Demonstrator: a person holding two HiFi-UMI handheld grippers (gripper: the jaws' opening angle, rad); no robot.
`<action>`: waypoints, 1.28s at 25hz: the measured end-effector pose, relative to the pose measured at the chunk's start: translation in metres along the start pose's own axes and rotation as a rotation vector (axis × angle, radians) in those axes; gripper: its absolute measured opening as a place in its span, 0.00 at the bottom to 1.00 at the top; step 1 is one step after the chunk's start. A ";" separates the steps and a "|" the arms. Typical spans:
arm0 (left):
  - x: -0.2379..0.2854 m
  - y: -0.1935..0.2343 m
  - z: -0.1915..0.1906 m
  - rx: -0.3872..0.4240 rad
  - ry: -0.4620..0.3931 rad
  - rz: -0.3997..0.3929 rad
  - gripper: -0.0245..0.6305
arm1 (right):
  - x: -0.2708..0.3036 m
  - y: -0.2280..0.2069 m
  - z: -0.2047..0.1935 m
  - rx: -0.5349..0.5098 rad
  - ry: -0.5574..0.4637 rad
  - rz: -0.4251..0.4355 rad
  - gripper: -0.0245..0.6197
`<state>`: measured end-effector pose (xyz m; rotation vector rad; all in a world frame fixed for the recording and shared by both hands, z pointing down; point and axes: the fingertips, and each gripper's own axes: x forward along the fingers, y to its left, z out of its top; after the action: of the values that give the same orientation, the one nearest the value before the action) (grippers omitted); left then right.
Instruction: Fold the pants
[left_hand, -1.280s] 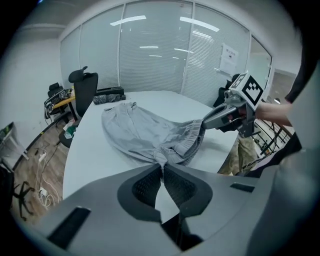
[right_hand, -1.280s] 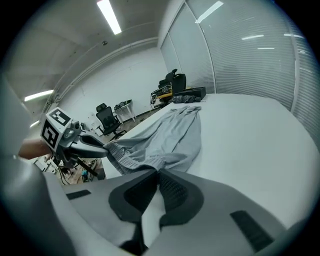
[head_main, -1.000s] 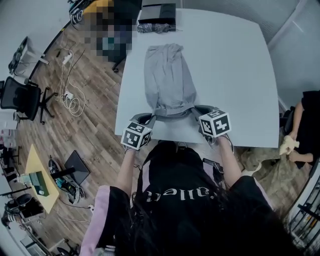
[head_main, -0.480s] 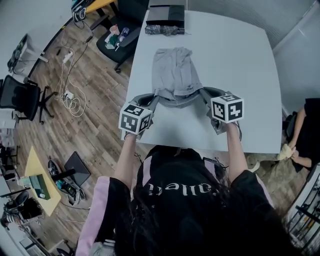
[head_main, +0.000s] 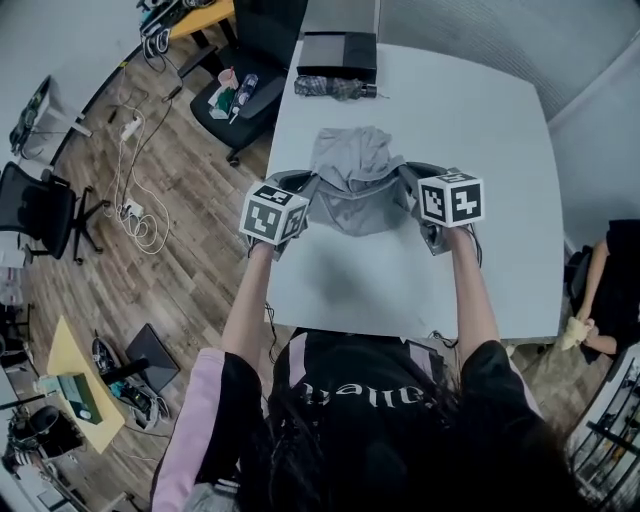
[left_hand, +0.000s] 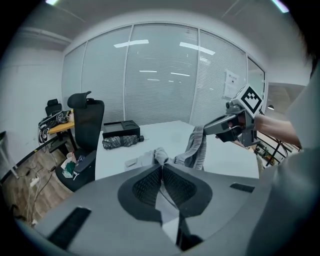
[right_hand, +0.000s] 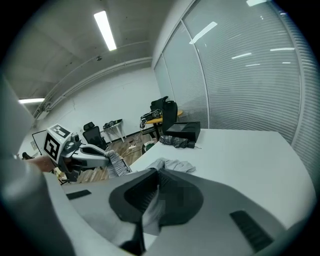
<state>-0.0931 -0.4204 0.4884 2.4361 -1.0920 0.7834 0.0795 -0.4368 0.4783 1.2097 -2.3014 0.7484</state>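
— Fingers (left_hand: 146, 186) on the left gripper (head_main: 300, 186)?
— Clamped on the pants (head_main: 355, 190). Right gripper (head_main: 412, 180) pinches them too.
— Where are the pants?
— Near end lifted between both grippers, far end on the table (head_main: 470, 120).

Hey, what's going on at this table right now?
A person is folding grey pants on a white table. The left gripper and the right gripper are each shut on one side of the pants' near end, holding it raised over the rest, which lies on the table. The fold is not yet laid down.
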 end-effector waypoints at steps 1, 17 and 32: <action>0.006 0.009 0.003 -0.006 0.004 0.002 0.09 | 0.008 -0.005 0.005 0.007 0.004 -0.005 0.08; 0.121 0.121 -0.002 -0.069 0.141 -0.024 0.09 | 0.139 -0.085 0.012 0.012 0.178 -0.119 0.08; 0.121 0.130 -0.010 -0.049 0.076 0.014 0.46 | 0.133 -0.094 -0.007 0.070 0.112 -0.157 0.31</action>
<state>-0.1295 -0.5664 0.5833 2.3405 -1.0884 0.8366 0.0899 -0.5580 0.5876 1.3273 -2.0784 0.8233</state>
